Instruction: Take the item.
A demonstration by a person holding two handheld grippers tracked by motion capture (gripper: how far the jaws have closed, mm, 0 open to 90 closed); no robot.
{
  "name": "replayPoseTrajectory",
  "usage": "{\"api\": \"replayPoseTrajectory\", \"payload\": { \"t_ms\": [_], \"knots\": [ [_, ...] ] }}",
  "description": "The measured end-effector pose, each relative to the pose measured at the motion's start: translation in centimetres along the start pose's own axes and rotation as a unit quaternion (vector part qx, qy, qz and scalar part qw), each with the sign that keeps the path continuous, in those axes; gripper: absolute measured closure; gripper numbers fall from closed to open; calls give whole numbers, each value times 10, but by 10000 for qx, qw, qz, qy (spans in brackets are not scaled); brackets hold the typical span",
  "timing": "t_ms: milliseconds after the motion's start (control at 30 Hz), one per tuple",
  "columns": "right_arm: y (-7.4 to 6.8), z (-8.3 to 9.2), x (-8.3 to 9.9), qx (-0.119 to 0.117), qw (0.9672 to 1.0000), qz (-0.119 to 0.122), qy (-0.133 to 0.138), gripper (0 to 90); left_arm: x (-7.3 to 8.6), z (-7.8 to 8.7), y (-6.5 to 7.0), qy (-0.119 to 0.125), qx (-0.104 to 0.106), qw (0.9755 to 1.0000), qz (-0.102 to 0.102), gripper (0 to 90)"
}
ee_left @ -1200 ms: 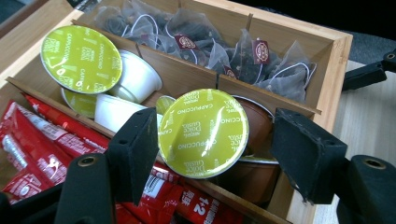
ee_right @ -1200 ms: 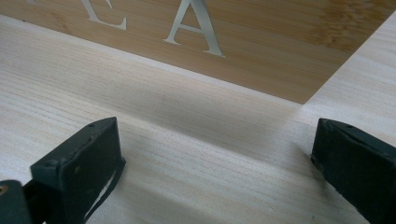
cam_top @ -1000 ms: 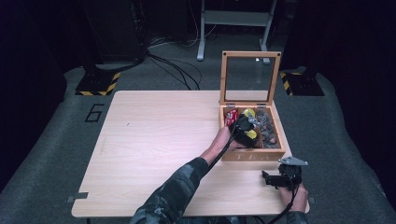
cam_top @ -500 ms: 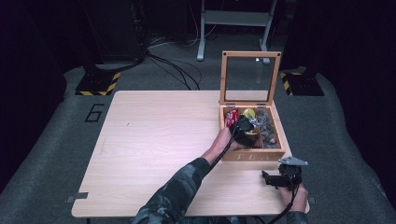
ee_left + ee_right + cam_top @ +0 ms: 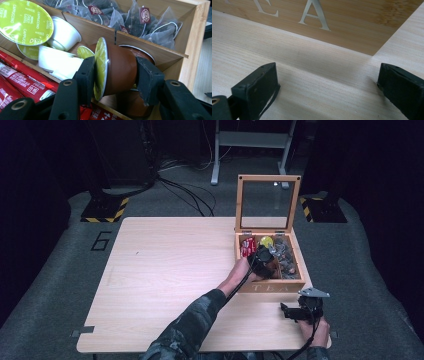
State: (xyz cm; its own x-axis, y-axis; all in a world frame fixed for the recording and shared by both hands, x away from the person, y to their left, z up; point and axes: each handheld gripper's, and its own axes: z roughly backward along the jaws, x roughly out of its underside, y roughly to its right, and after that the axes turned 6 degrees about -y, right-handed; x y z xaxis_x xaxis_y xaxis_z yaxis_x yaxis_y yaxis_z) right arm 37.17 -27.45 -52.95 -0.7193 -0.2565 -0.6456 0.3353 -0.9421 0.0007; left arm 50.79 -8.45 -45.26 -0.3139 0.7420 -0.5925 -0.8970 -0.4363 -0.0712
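Left tool (image 5: 115, 72) reaching into tea box (image 5: 295, 284), just clamped on brown capsule (image 5: 117, 68); right tool (image 5: 327, 85) wide, resting on table (image 5: 165, 270).

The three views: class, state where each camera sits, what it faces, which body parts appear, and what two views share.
High view: above the table, looking forward and down; forearms, hands, both claws.
Left gripper view: on the left claw, its jaws just closed on a brown capsule.
Right gripper view: on the right claw, open, facing the tea box.
Shared: the tea box.
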Motion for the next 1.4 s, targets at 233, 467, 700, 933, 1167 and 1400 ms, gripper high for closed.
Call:
{"api": "replayPoseTrajectory", "payload": {
  "t_ms": [233,467,700,933,1167,1400],
  "knots": [
    [0,0,0,-6,10000,-6,-15,25,0,5,-1,152,60,9998,83,545],
    [0,0,0,-3,10000,13,-8,26,0,15,-3,264,115,9995,139,548],
    [0,0,0,-5,10000,-11,-16,26,-1,29,-5,412,121,9990,152,549],
    [0,0,0,-5,10000,7,-14,25,1,41,-9,514,146,9984,197,549],
    [0,0,0,5,10000,8,-2,26,4,52,-11,584,146,9979,237,549],
    [0,0,0,5,10000,15,5,26,8,63,-14,668,138,9973,269,549]
  ]
}}
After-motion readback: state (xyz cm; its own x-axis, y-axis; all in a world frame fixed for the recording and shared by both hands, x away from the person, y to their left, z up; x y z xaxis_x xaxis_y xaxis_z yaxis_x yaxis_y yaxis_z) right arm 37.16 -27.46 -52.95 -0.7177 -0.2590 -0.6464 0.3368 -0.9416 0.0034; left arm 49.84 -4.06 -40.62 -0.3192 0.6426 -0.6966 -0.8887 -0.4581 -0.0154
